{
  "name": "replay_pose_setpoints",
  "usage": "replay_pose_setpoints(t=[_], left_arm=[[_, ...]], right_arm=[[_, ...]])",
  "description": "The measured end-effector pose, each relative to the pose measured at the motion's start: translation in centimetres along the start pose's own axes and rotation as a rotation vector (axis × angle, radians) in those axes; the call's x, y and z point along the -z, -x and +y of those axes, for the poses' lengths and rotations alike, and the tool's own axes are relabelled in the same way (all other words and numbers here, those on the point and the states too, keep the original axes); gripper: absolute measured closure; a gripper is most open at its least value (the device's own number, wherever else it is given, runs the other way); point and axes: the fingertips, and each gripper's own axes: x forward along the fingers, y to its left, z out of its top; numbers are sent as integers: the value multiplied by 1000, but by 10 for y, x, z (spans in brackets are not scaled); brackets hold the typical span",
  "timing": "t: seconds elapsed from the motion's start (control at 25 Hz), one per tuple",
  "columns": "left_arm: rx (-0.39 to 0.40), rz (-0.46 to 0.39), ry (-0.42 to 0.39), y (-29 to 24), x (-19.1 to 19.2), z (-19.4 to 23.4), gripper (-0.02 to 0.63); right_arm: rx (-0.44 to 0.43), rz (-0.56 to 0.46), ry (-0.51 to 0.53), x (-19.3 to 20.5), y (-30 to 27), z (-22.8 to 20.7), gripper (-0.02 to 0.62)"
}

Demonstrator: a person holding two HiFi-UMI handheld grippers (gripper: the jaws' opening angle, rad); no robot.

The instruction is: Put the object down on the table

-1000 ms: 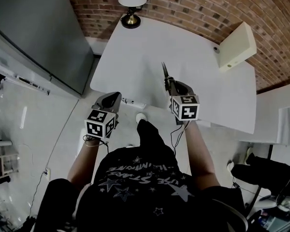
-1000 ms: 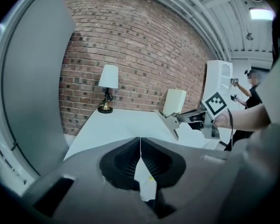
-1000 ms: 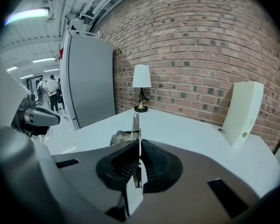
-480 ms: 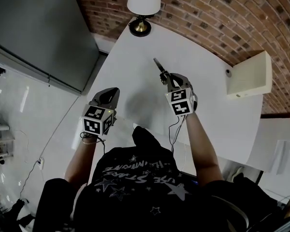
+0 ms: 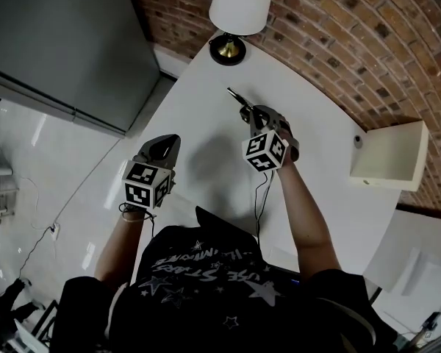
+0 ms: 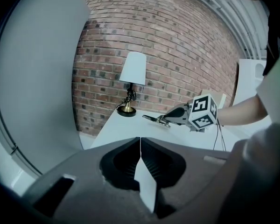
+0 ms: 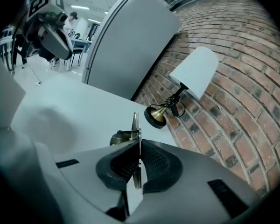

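**Right hand-held gripper** (image 7: 139,148): clenched on a thin metal object (image 7: 135,121). We are seeing the object pinched edge-on between the jaws, with its pointed end projecting toward the lamp (image 5: 228,48).

**Object position:** we are judging it to be hanging just short of the lamp's base, over the white desk (image 5: 206,127) and apparently clear of its surface.

**Left hand-held gripper** (image 6: 141,146): jaws pressed together on nothing, waiting well apart from the lamp at the desk's near edge.

**Risks:**
- Letting go from this height, we are expecting the slim piece to bounce or skid.
- Swinging the point further forward risks knocking the lamp's base.

**Room for moving:**
- Bare desk is lying open on the person's side of the lamp.
- The brick wall (image 5: 331,43) is closing in directly behind the lamp.
- The desk's edge is dropping away to the lamp's left.
- A cream box (image 5: 389,157) is sitting far off to the lamp's right.
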Motion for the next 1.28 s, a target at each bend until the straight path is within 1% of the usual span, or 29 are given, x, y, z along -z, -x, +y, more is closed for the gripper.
replay_pose_setpoints(t=[0.2,0.36,0.52,0.96,1.28], left_arm=[[-20,15,19,-11,1,6,584],[-33,20,32,-17,3,8,584],[-34,30,40,-20,8,8,584],[-41,27,49,-20,7,9,584],[-50,22,48,-12,10,10,584]], right_arm=[[4,28,52,6,-29,0,584],[14,36,150,7,-44,5,584],[22,60,196,7,-51,9,584],[41,161,193,4,-62,16,581],[59,198,158,6,-67,22,572]])
